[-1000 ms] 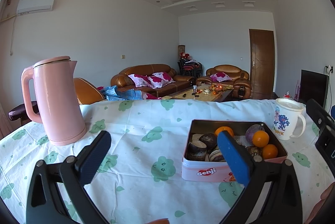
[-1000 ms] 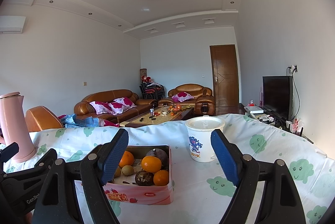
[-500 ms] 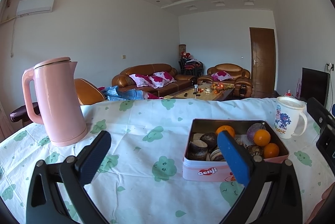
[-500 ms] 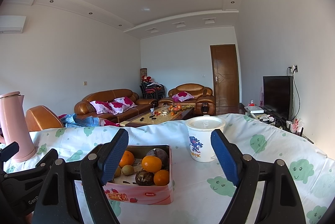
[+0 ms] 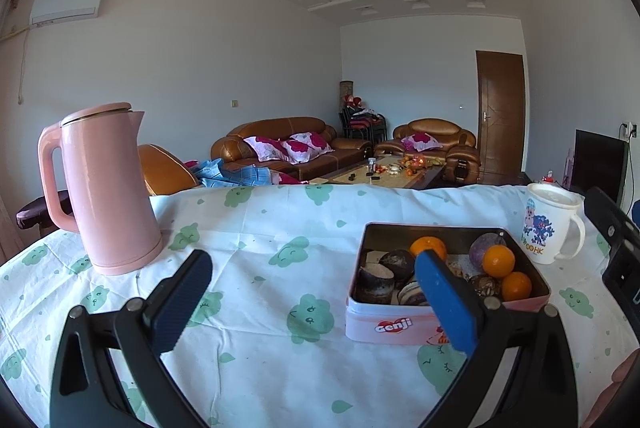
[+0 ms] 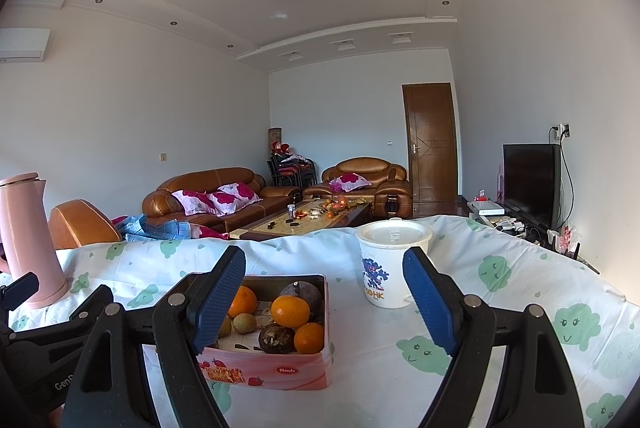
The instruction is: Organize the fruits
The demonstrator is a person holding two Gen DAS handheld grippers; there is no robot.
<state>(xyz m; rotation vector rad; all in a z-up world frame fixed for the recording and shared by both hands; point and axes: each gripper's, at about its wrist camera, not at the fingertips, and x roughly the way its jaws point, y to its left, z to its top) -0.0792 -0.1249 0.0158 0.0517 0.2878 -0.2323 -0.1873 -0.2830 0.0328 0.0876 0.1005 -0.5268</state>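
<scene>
The pink tin [image 5: 404,324] serves as the landmark. Its front wall reads "Genji"; the side wall seen from the right wrist reads "Monde". The tin stands on the counter [image 5: 280,228], which carries a white cloth with green cloud prints.

The fruits lie inside the tin: three oranges [image 6: 290,311], a small brownish fruit [image 6: 245,322] and several dark purple fruits [image 6: 302,292].

Right of the tin stands a white mug [image 6: 386,268], lid on, printed with a blue figure and the letters "OO HK". Well left of the tin stands a pink kettle [image 5: 104,187].

The left gripper [image 5: 312,292] hangs in front of the tin's left side, jaws wide, nothing between them. The right gripper [image 6: 324,302] hangs in front of the tin's right side, jaws wide, nothing between them.

Bare cloth lies open left of the tin toward the kettle and right of the mug. The counter's far edge runs behind the tin.
</scene>
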